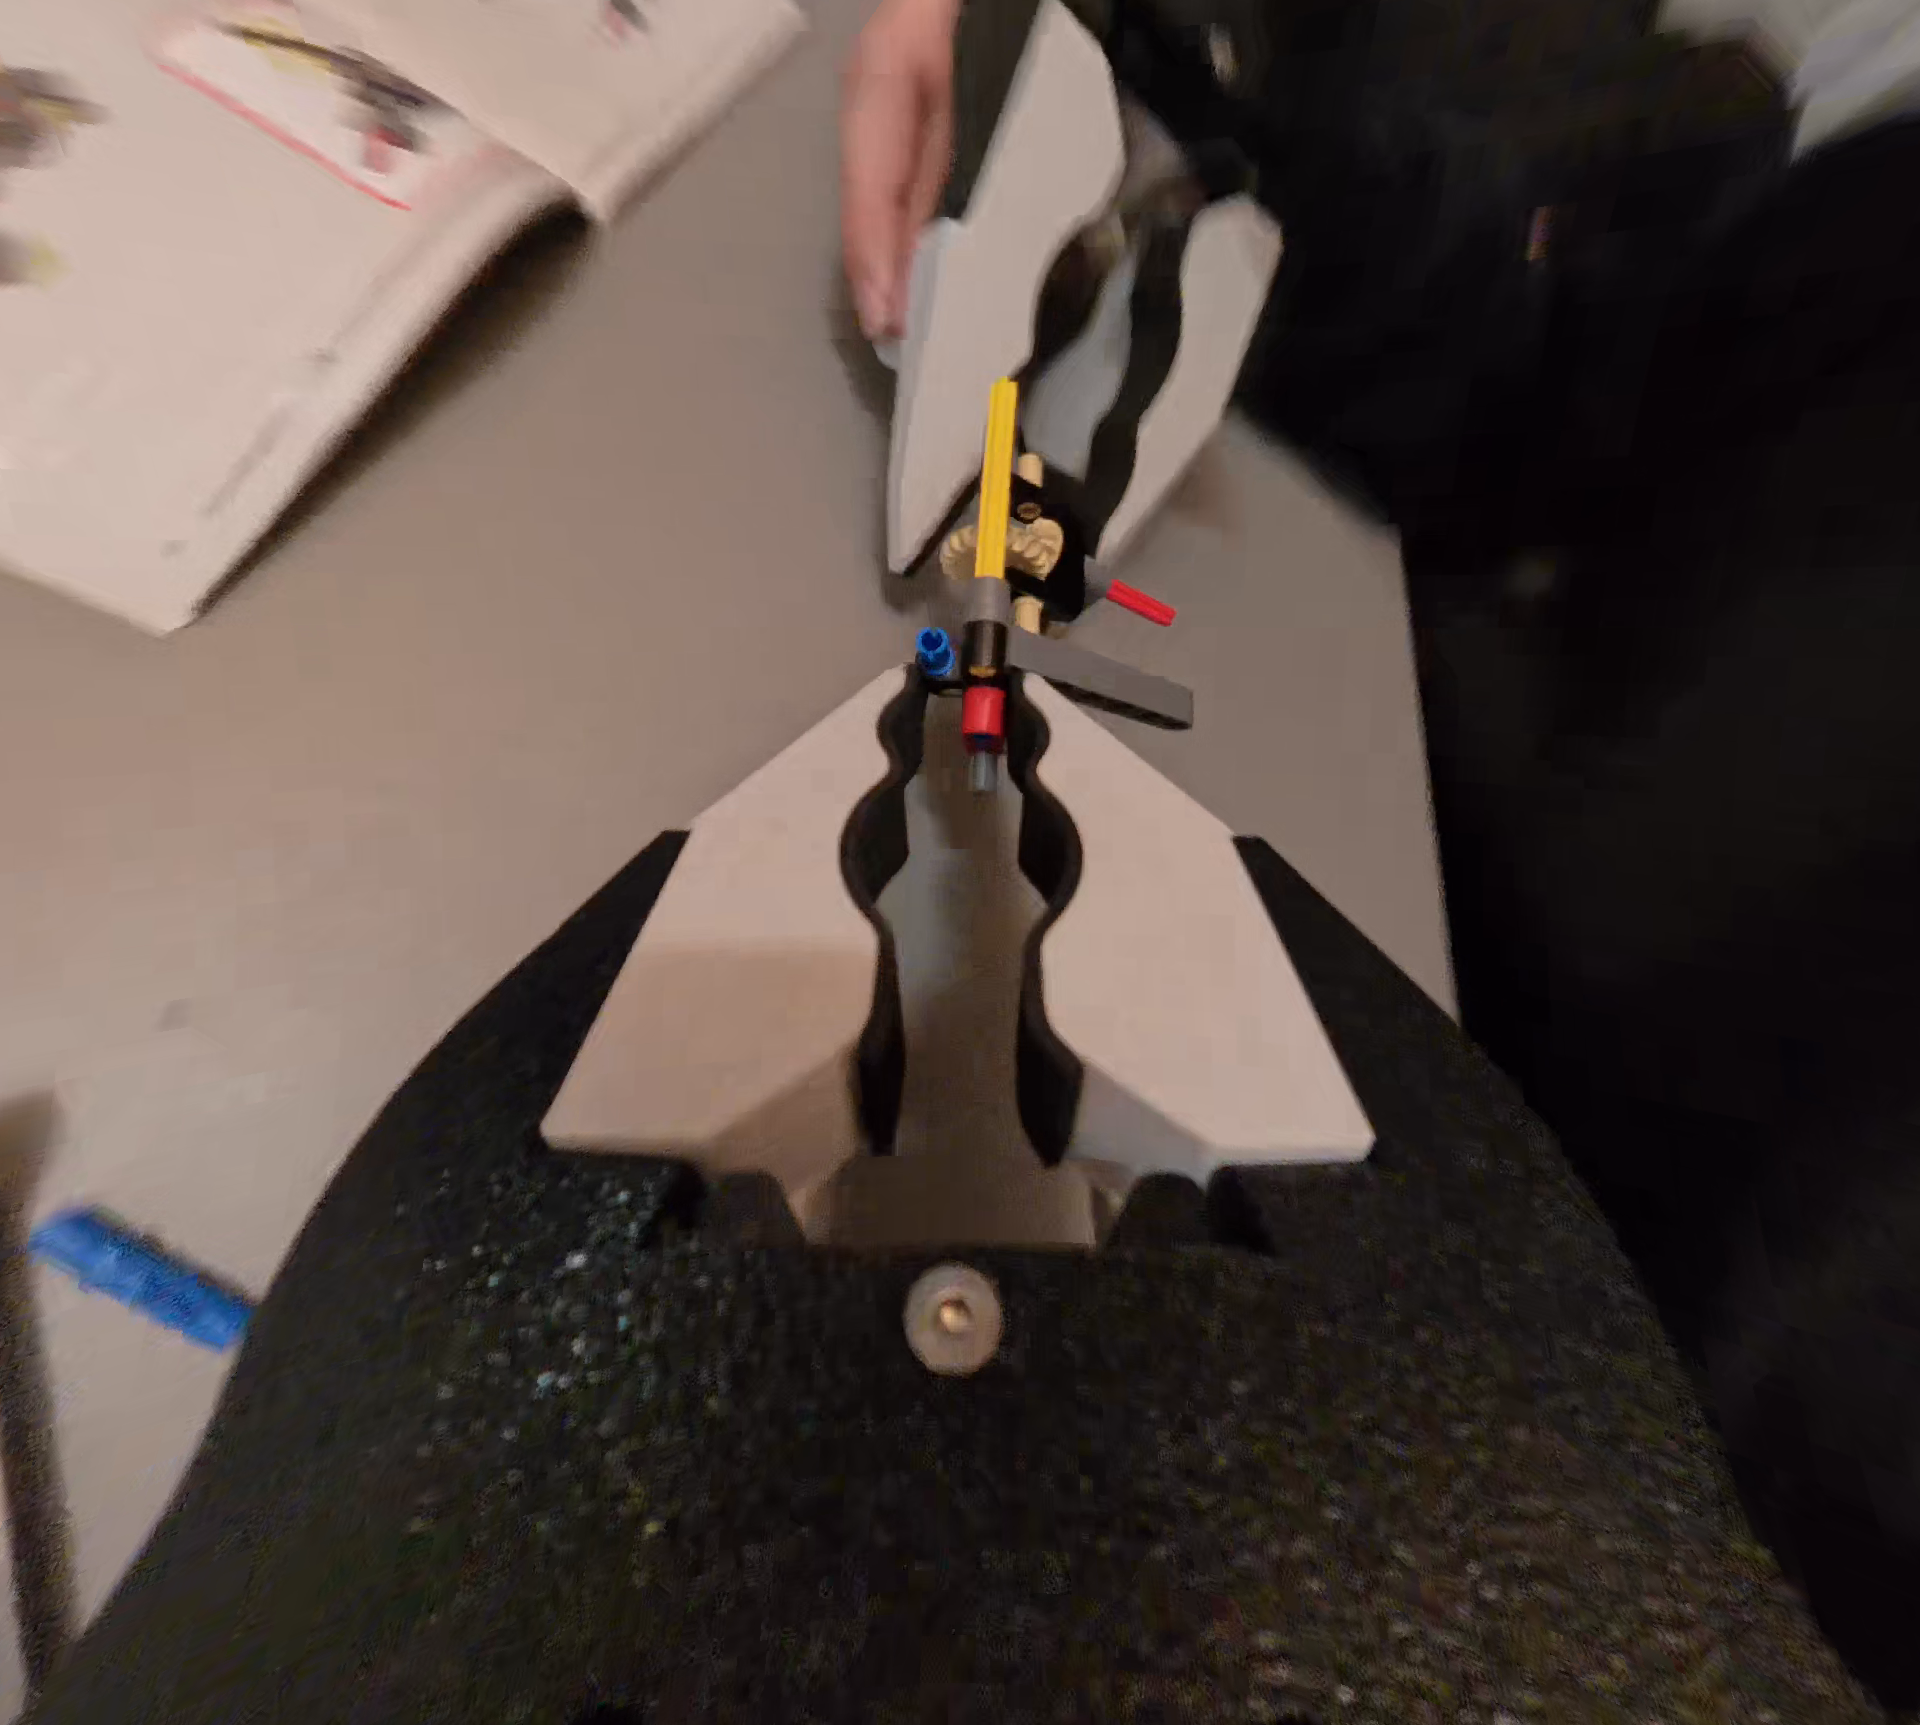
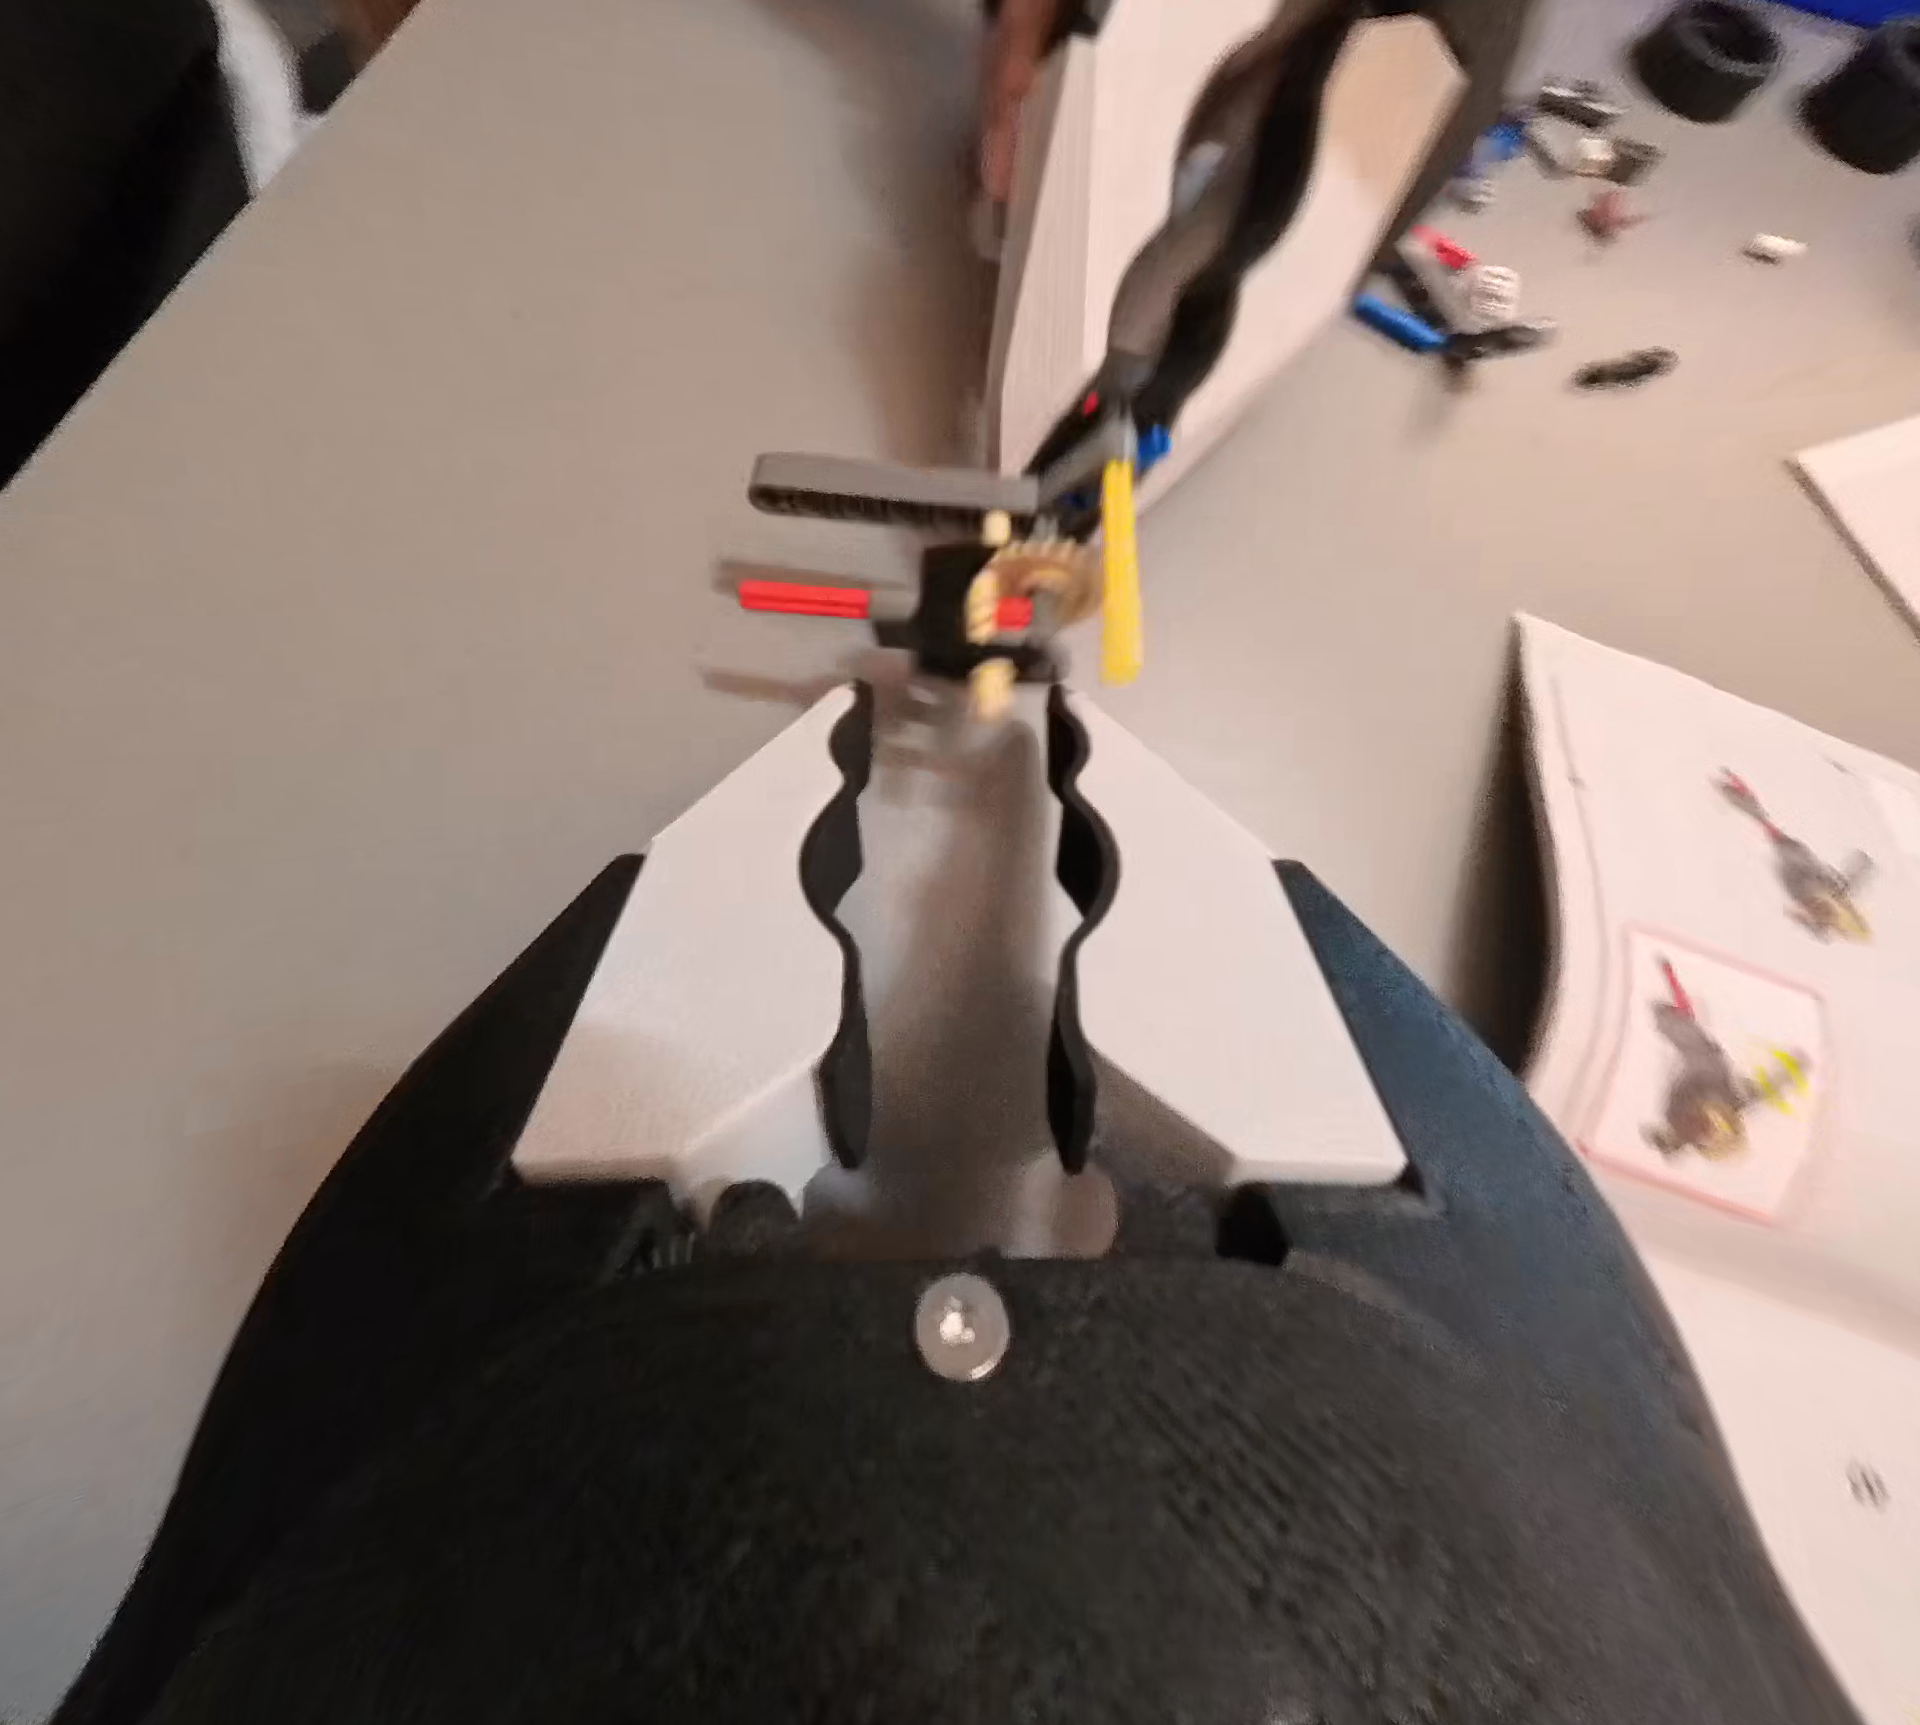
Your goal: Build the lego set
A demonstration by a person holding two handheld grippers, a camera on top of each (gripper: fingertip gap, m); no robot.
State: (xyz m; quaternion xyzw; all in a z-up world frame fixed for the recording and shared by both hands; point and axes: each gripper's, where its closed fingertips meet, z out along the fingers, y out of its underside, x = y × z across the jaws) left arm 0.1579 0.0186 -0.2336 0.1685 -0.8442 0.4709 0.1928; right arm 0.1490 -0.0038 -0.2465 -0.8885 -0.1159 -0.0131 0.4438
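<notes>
Two hand-held grippers pinch knobbly lego assembly.

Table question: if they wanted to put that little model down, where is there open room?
The widest bare stretch of table lies left of the model, up to the table's far edge. Another patch lies between the booklet and the left gripper. It is crowded beyond the left gripper, where loose parts and tyres lie.
</notes>
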